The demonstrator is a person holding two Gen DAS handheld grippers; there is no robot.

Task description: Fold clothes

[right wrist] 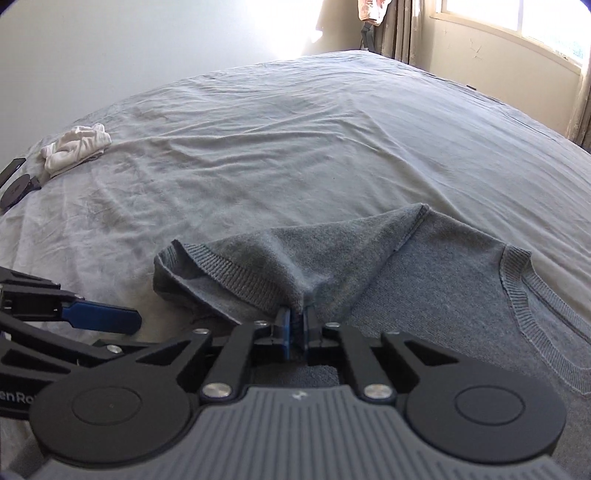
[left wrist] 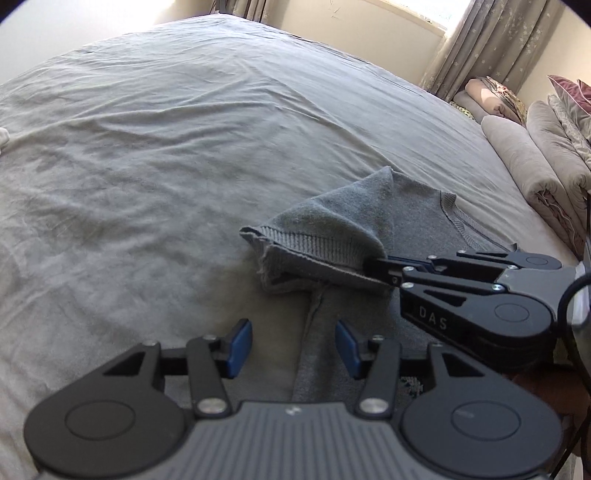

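A grey knit sweater (right wrist: 443,280) lies on the bed, its ribbed neckline (right wrist: 524,295) to the right. My right gripper (right wrist: 297,325) is shut on the sweater's sleeve (right wrist: 258,266) near its ribbed cuff and holds it lifted and folded over the body. In the left wrist view the right gripper (left wrist: 373,267) comes in from the right, pinching the sleeve (left wrist: 325,229). My left gripper (left wrist: 293,347) is open and empty, hovering over the sweater's left edge (left wrist: 317,354). One of its blue fingers (right wrist: 99,317) shows in the right wrist view.
The bed has a wrinkled grey sheet (left wrist: 166,147). A crumpled white garment (right wrist: 75,147) lies at its far left, by a black device (right wrist: 16,188). Rolled blankets and pillows (left wrist: 532,158) line the right side. Curtains and a window (right wrist: 517,22) stand behind.
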